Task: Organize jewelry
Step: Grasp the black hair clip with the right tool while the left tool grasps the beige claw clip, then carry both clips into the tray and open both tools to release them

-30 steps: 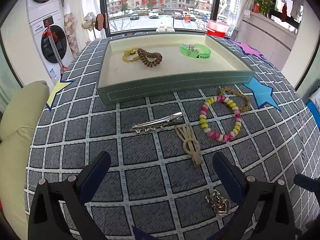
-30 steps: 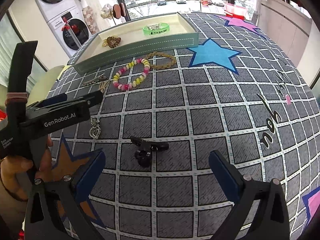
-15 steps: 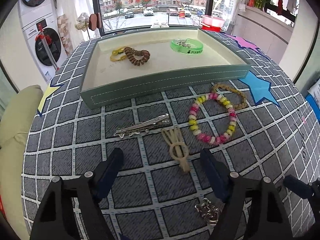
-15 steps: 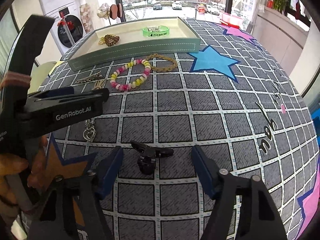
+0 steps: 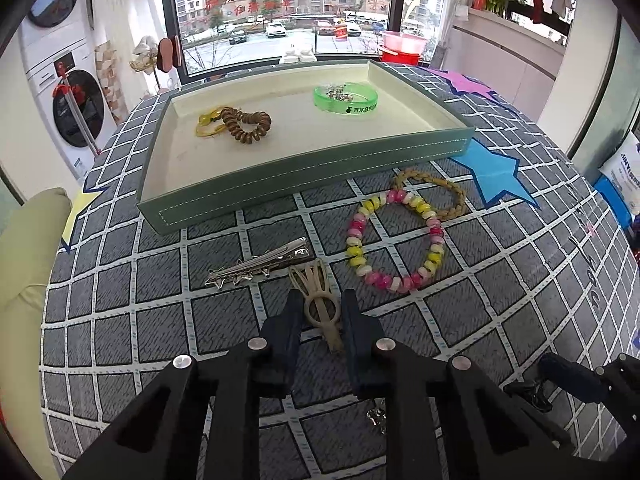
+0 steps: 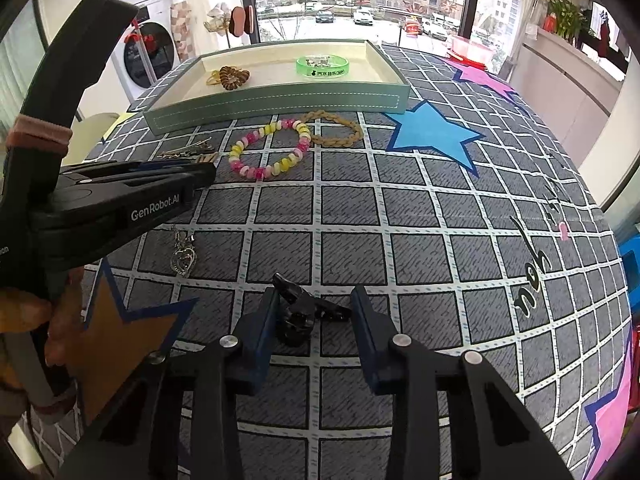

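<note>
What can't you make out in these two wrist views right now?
- Heart pendant: left wrist view, mostly hidden behind the left gripper.
- Beige hair clip: right wrist view, mostly covered by the left gripper's body.
- Small metal pieces inside the green bangle: too small to identify.

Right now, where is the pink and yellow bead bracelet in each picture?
Left wrist: bracelet right of centre, just beyond the left gripper.
Right wrist: bracelet above centre, left of the blue star.
Shared landmark: the green tray right behind it.
</note>
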The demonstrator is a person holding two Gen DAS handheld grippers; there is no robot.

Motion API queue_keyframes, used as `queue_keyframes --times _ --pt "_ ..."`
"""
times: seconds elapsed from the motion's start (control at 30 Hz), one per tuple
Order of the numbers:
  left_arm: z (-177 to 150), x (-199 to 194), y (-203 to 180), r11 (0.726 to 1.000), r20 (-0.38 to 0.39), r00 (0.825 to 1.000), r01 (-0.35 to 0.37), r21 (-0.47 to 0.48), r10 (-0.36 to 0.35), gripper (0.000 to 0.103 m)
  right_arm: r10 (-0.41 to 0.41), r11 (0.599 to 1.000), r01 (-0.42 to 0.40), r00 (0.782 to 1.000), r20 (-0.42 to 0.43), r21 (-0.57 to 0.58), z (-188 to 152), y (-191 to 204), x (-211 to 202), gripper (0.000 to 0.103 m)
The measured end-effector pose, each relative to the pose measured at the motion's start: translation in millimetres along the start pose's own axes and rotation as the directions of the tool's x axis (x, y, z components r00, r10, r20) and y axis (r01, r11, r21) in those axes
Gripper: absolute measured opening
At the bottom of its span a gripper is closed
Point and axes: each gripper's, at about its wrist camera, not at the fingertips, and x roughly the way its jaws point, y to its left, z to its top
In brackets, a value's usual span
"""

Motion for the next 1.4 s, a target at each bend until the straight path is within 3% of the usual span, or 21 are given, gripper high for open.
queue_keyframes --times 0.37,0.83,1.13,1.4 --pt "-3 -28 14 0.999 0.051 0.998 0.035 -0.015 -0.034 0.034 0.079 0.996 -0.079 0.997 0.015 0.048 4 -18 -13 0.039" --pt "8 -62 19 0.999 0.13 0.99 0.05 -0.005 -0.049 0.034 0.121 0.985 -0.128 0.99 0.07 0.112 30 -48 -33 0.039" --pt "24 -75 36 0.998 0.17 0.985 0.046 -0.04 -0.039 0.034 0.129 0.985 -0.142 0.984 0.125 0.099 68 -63 -44 0.039" --pt "51 -74 58 0.996 0.19 0.982 0.033 -0.081 -0.017 0.034 0.145 0.985 -0.158 0.978 0.152 0.075 126 -75 -45 0.039"
